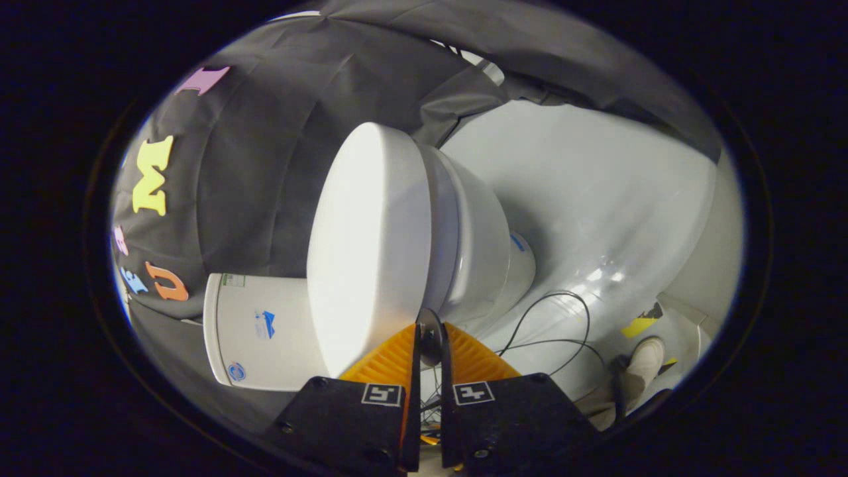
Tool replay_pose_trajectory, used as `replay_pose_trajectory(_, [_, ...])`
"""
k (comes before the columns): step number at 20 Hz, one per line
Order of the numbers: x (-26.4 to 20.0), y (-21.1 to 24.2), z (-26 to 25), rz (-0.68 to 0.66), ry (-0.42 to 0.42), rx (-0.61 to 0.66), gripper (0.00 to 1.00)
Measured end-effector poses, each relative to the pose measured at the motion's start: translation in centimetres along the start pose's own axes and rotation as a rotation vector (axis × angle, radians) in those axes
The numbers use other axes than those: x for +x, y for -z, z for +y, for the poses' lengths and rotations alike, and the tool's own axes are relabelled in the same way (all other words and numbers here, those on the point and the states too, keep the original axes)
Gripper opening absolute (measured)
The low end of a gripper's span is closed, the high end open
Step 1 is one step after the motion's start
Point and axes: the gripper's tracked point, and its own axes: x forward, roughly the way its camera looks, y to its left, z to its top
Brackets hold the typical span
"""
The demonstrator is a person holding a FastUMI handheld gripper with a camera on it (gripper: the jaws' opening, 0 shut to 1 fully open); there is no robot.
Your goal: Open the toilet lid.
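Orange ribbed fingers (397, 361) of the gripper (430, 338) are sitting nearly together, with only a thin dark slit between their tips, and nothing is showing clamped in that slit; whether they are touching the lid's edge just ahead of them I cannot tell. Each finger is carrying a black plate with a small square marker.

Filling most of the surroundings, the pale glossy floor (596, 199) is spreading smooth and shiny beyond the toilet, catching bright reflections. Black wrinkled cloth (265, 165) is hanging as the booth's wall behind the toilet.

Directly ahead of the fingertips, the white smooth rounded toilet lid (368, 252) is lying shut against the white glazed toilet bowl (483, 245), its rim close to the fingertips. The camera is rolled sideways, so the lid's broad face is appearing upright. Next to the lid, the white boxy cistern (258, 331) is resting against the cloth, with small stickers on it.

Thin black cables (563, 318) are looping across the floor beside the bowl. Near them a person's light-coloured shoe (646, 361) is standing on the floor.
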Motion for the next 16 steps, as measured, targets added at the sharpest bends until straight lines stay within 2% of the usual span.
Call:
replay_pose_trajectory(10, [-1.6,-0.5,2.1,-0.011,-0.015,-0.042,0.1])
replay_pose_trajectory(16, [-2.9,-0.5,3.6,-0.024,0.005,-0.071,0.08])
